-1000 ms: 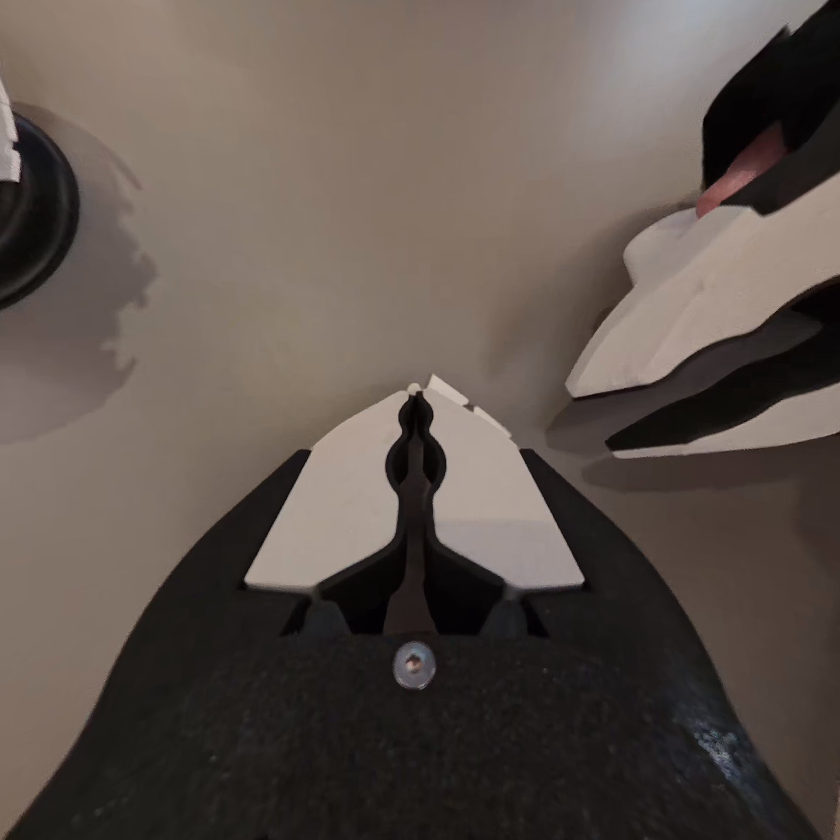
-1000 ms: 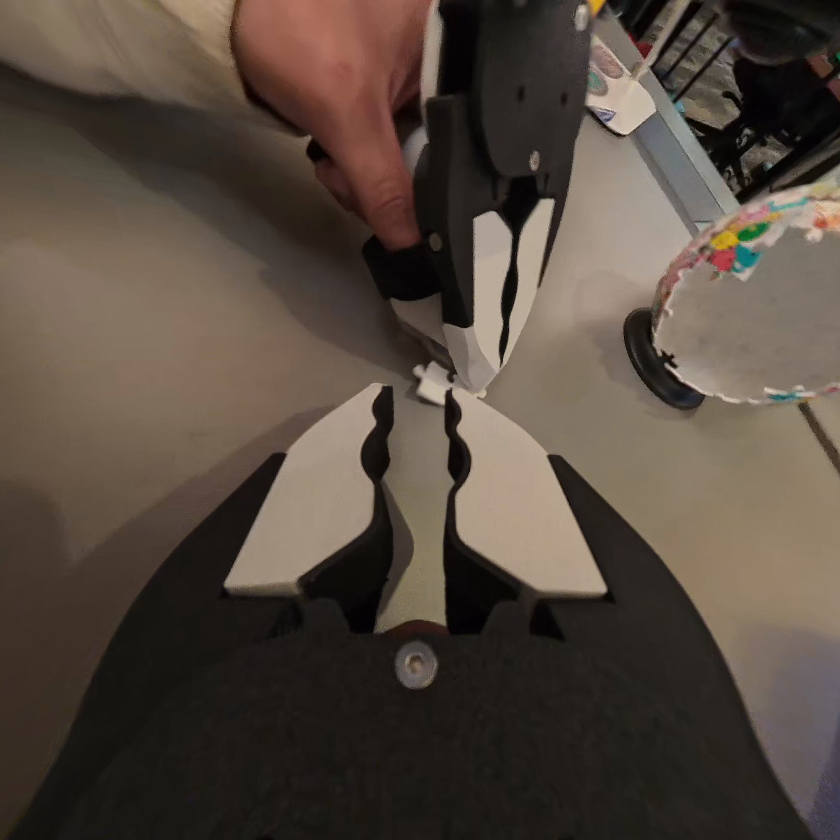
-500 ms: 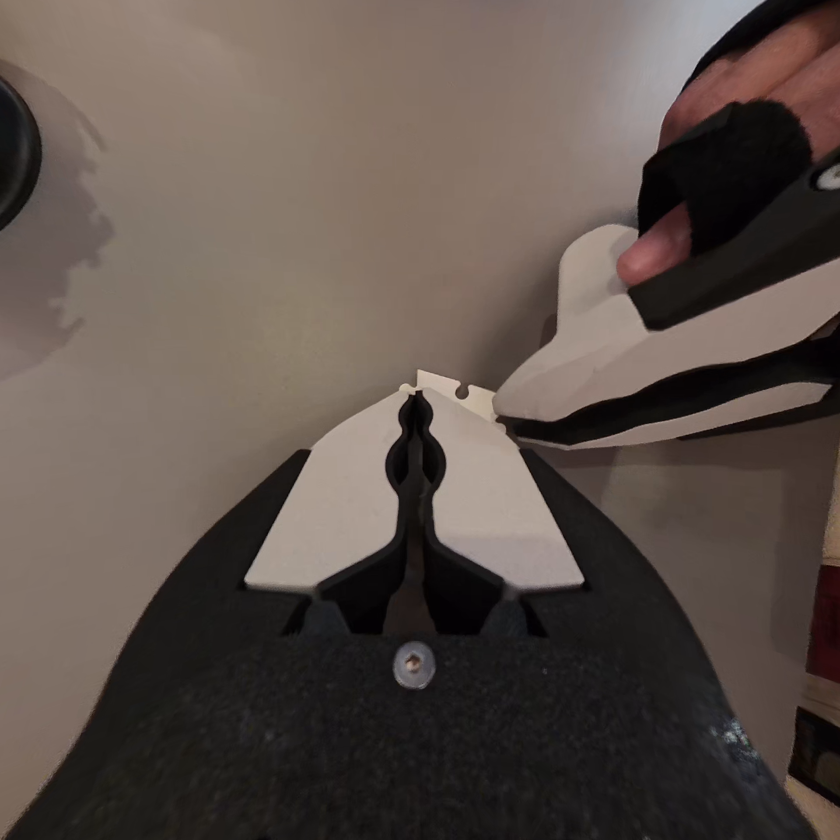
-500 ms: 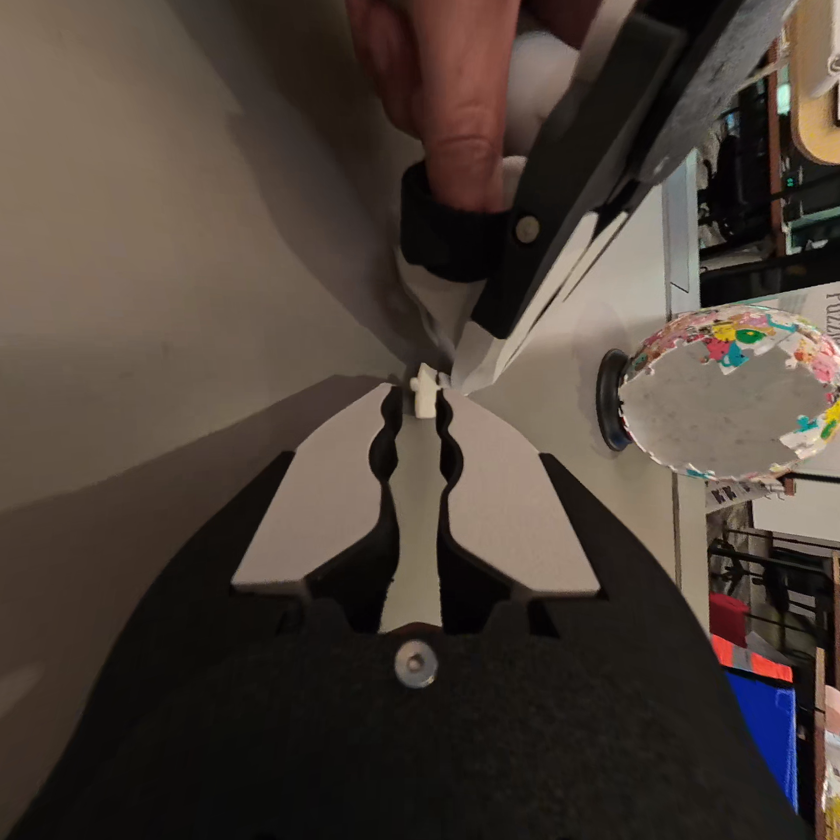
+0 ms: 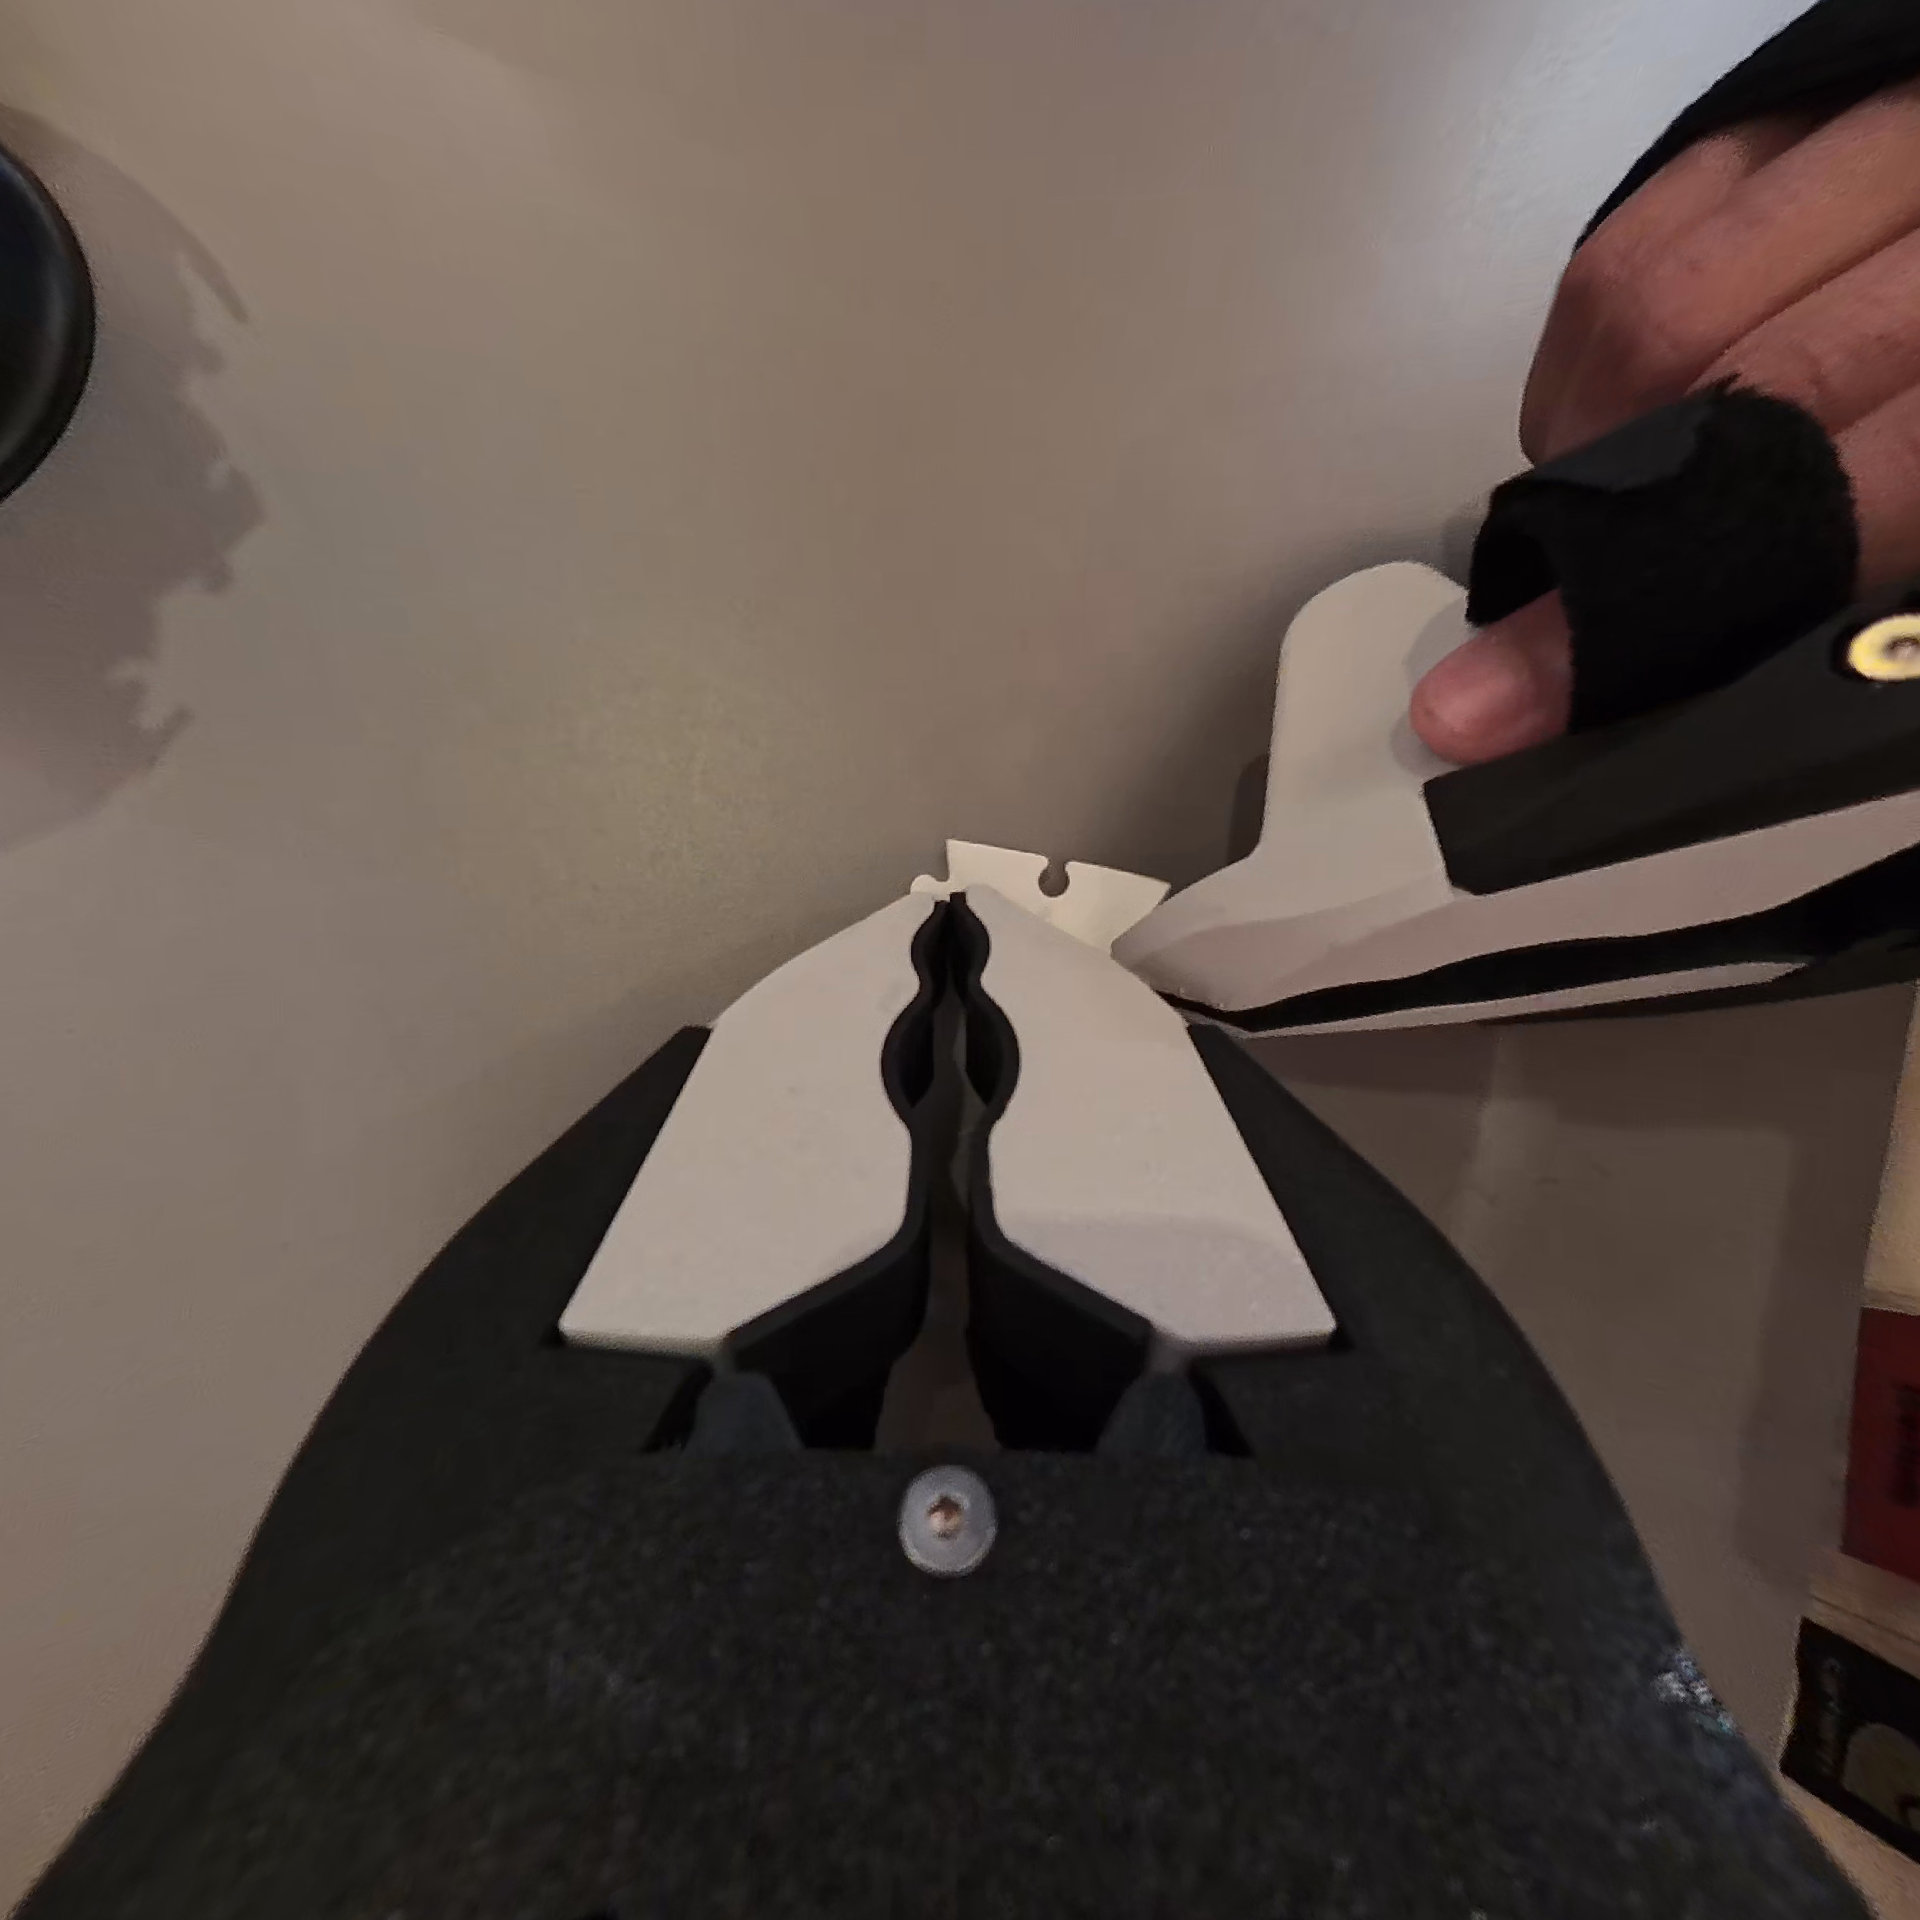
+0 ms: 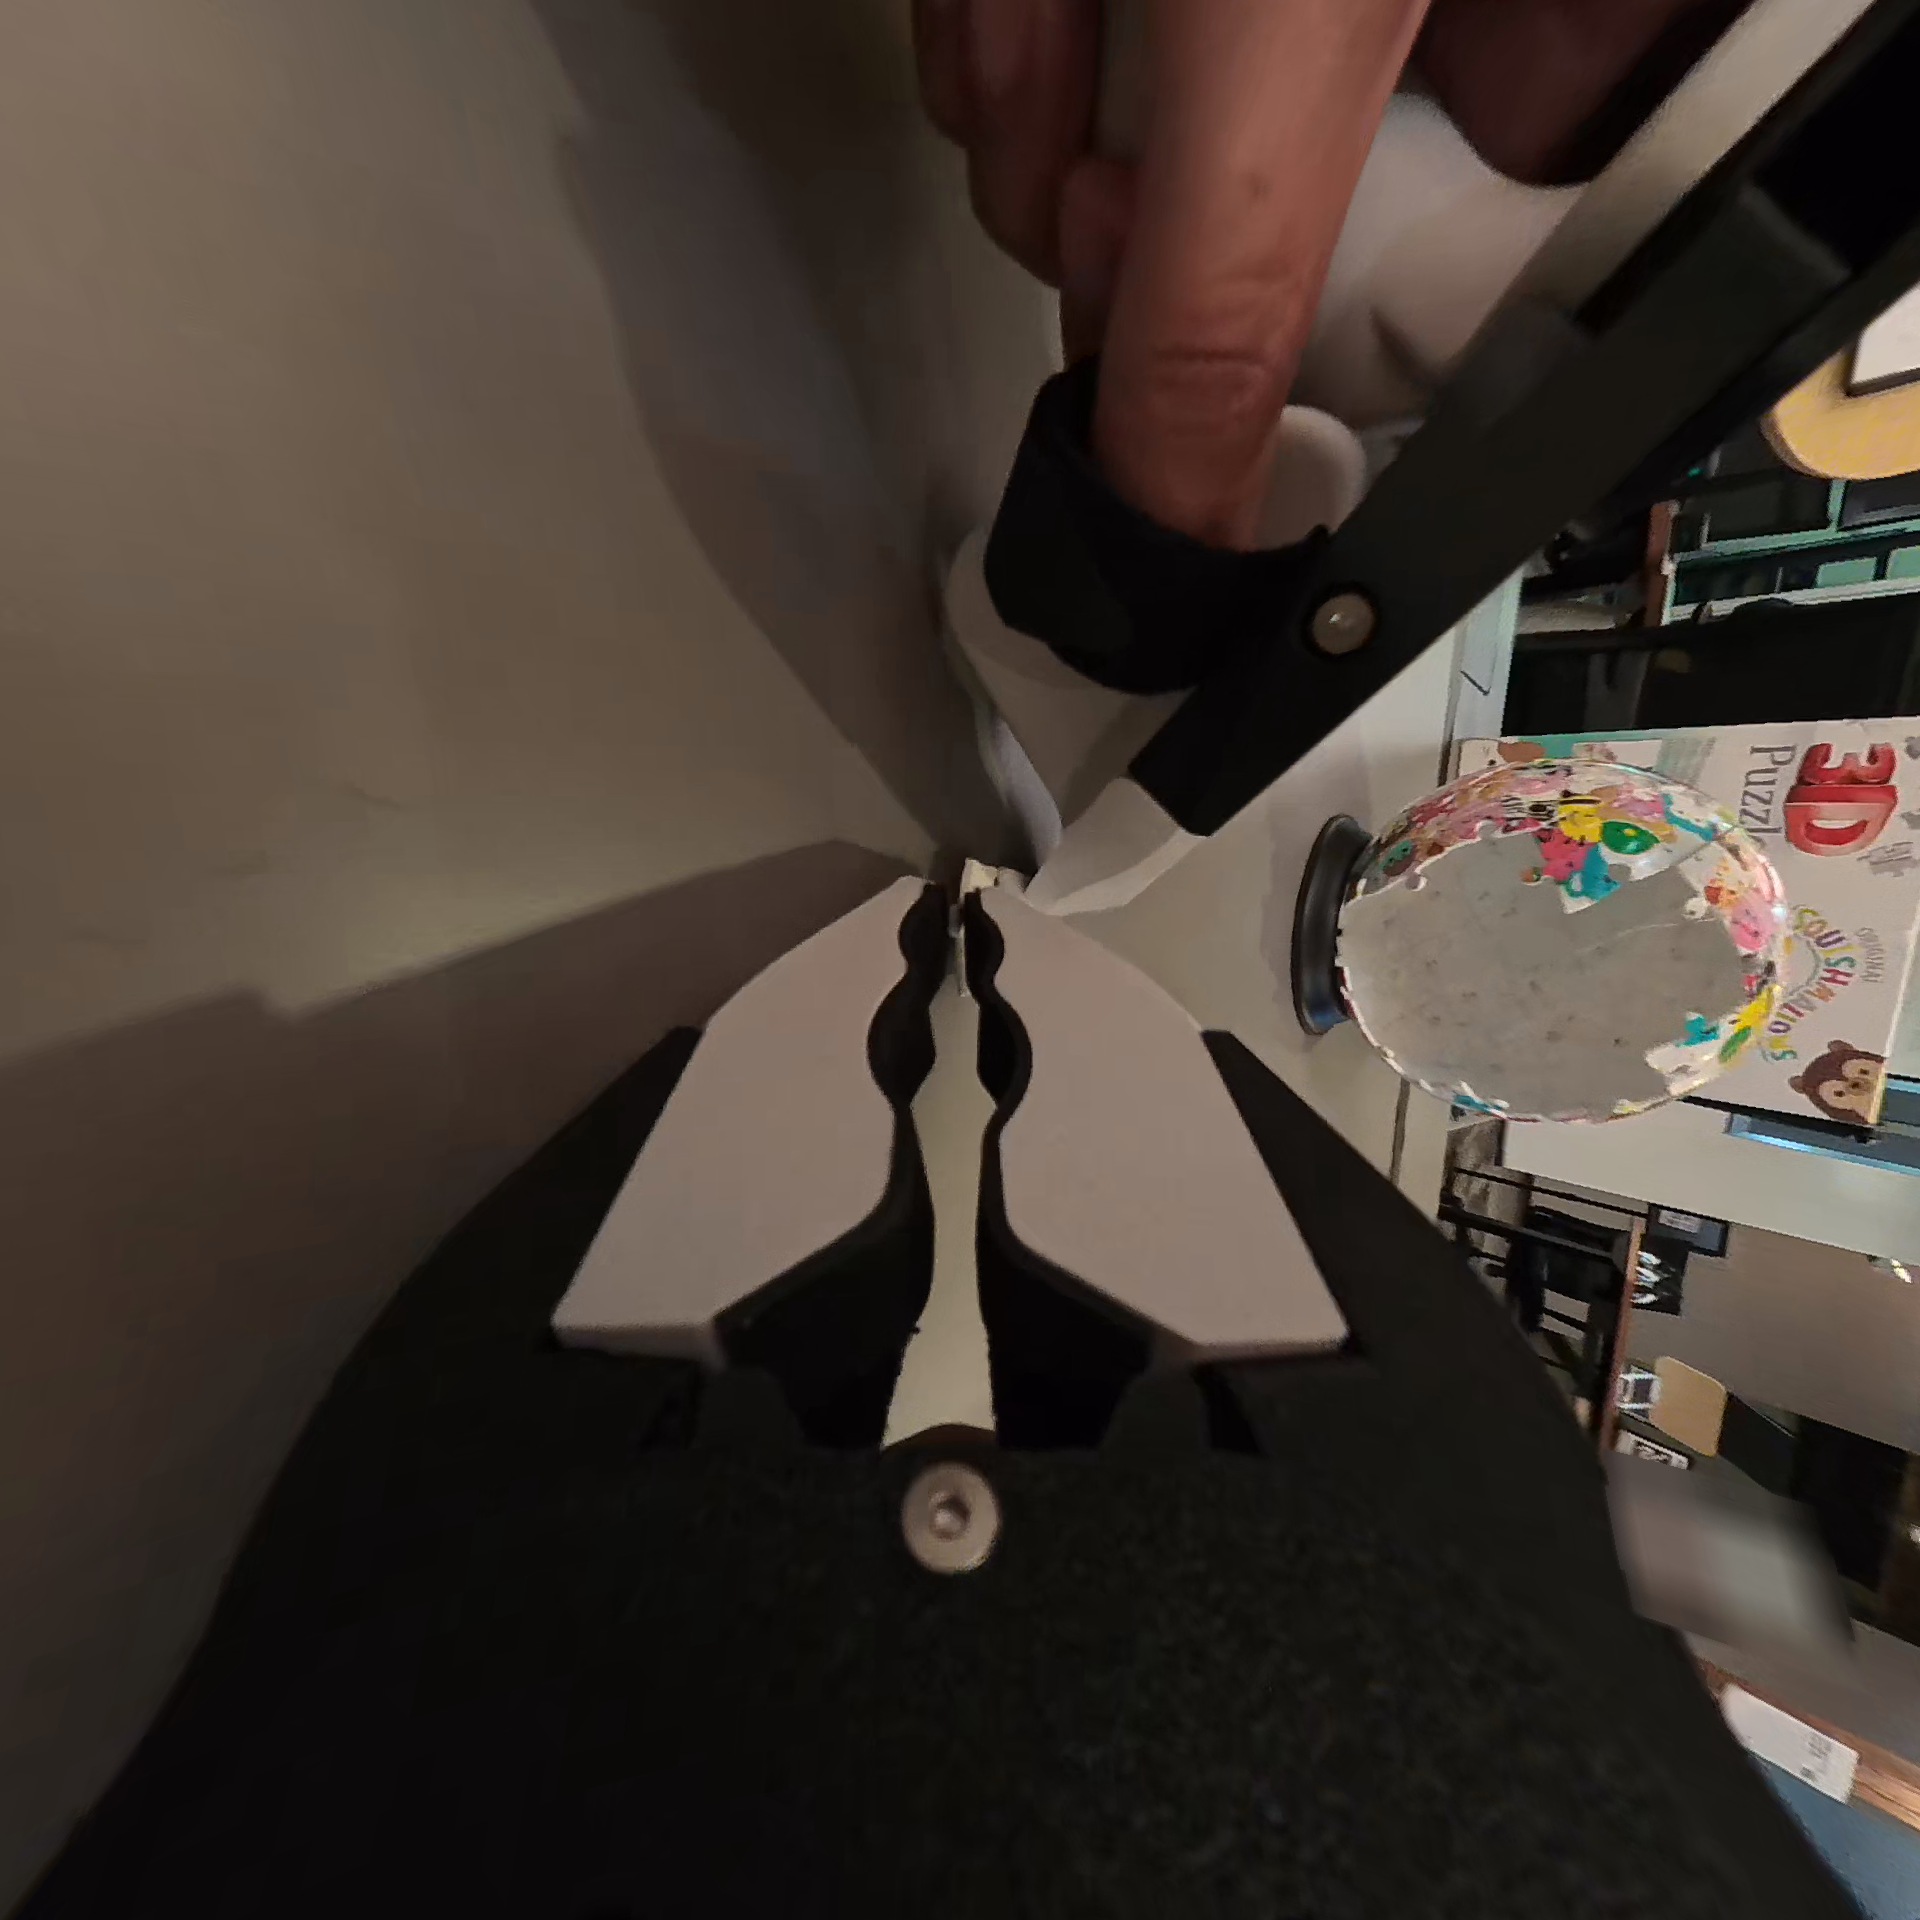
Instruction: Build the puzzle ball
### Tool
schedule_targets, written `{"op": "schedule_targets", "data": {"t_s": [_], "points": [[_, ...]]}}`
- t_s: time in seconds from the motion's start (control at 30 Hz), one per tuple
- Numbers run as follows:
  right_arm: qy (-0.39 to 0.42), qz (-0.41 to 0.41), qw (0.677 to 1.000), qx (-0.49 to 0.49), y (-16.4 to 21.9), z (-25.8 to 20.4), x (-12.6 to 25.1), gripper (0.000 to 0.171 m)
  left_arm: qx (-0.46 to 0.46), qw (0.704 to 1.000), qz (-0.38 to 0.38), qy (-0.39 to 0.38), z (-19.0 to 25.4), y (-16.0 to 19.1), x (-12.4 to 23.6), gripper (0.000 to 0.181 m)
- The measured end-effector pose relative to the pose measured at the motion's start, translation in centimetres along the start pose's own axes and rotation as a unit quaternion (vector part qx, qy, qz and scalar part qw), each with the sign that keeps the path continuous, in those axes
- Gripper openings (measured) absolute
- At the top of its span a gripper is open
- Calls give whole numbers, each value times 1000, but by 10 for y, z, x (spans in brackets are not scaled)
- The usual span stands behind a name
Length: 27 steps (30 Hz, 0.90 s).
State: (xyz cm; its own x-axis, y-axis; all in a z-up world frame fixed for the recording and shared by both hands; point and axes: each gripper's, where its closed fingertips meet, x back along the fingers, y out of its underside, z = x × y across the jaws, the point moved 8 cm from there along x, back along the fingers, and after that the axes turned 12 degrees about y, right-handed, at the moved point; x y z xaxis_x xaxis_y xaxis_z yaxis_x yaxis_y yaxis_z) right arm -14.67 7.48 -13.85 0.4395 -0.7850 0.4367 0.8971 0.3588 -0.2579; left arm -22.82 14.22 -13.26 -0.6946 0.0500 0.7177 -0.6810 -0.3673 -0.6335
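Observation:
A small white puzzle piece [image 5: 1081, 883] sticks out past the tips of my left gripper [image 5: 951, 899], which is shut on it above the pale table [image 5: 727, 416]. My right gripper [image 5: 1153, 956] comes in from the right and its tips meet the piece's right edge. In the right wrist view, my right gripper [image 6: 961, 904] is closed on the piece [image 6: 975, 876], seen edge-on between the tips. The left gripper [image 6: 1049, 873] reaches down from the upper right to the same spot. The partly built colourful puzzle ball [image 6: 1507, 997] sits on a black ring stand [image 6: 1320, 935] to the right.
The puzzle's box [image 6: 1818, 831] lies behind the ball at the table's far side. The person's hands [image 5: 1766, 260] [image 6: 1195, 312] hold the grippers close together. The black stand's edge [image 5: 31, 332] shows at far left in the left wrist view. Shelves and furniture lie beyond the table. Less than 4 cm separates the two grippers' tips. The partly built colourful puzzle ball [image 6: 1507, 997] is about equally far from each gripper, around 20 cm.
The right gripper has moved in to the left gripper's tips and its fingers have closed from wide open onto the piece. The left gripper has stayed shut on the piece.

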Motion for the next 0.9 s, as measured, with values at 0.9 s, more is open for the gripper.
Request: {"op": "schedule_targets", "data": {"t_s": [0.9], "points": [[8, -14, 1000, -26, 67, 130, -137, 2, -57, 957, 244, -147, -3, 29, 77, 9]]}}
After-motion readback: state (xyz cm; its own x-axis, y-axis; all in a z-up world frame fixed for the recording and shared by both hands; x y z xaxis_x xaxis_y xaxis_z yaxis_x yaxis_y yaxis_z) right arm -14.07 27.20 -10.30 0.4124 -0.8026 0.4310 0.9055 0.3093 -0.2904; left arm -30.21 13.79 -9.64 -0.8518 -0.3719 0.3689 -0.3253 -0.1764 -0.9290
